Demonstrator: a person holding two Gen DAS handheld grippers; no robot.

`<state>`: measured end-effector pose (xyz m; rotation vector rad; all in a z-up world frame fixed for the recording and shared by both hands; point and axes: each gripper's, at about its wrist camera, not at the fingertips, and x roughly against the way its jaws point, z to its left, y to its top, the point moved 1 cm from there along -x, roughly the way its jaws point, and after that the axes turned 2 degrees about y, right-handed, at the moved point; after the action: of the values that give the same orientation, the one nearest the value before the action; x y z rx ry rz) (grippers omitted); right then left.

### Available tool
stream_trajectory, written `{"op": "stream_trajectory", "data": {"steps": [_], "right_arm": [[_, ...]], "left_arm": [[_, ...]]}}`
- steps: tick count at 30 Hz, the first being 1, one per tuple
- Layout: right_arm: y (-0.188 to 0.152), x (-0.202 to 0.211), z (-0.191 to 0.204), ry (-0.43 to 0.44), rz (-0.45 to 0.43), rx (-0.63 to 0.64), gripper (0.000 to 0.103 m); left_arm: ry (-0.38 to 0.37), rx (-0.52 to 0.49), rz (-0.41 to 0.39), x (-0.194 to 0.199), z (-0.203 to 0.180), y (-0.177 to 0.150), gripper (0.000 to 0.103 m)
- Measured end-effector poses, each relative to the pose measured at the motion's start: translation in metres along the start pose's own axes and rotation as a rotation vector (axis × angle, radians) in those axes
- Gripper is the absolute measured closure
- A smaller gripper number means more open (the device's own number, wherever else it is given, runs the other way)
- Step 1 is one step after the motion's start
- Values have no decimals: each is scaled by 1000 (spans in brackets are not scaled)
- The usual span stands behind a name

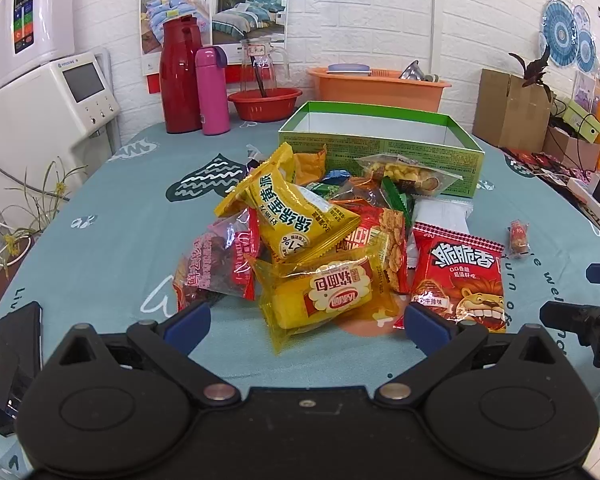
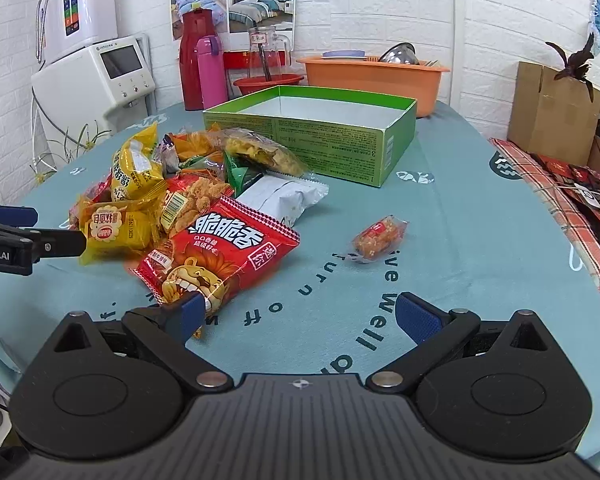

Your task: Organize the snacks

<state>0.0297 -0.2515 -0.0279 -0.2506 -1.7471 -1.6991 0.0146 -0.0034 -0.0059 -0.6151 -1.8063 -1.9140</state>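
A pile of snack packets lies on the blue-green tablecloth in front of an empty green box (image 1: 380,148) (image 2: 312,140). Nearest my left gripper (image 1: 306,322) is a yellow cake packet (image 1: 320,296) (image 2: 116,232); the jaws stand wide open just short of it, nothing between them. A red lion packet (image 1: 460,276) (image 2: 216,256) lies at the pile's right. My right gripper (image 2: 300,316) is open over bare cloth, its left fingertip (image 2: 190,312) over that packet's corner. A small orange snack (image 2: 378,238) (image 1: 518,238) lies apart to the right.
A big yellow packet (image 1: 296,216) tops the pile. Behind the box stand a red flask (image 1: 180,76), a pink bottle (image 1: 212,92), a red bowl (image 1: 264,102) and an orange basin (image 1: 376,88). A black phone (image 1: 16,360) lies at the left edge.
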Motion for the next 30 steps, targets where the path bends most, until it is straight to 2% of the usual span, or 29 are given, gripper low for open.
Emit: {"op": "stream_trajectory", "data": {"steps": [30], "right_arm": [[-2, -2, -3, -1, 2, -11, 0]], "left_arm": [[-11, -19, 5, -2, -6, 3, 0]]}}
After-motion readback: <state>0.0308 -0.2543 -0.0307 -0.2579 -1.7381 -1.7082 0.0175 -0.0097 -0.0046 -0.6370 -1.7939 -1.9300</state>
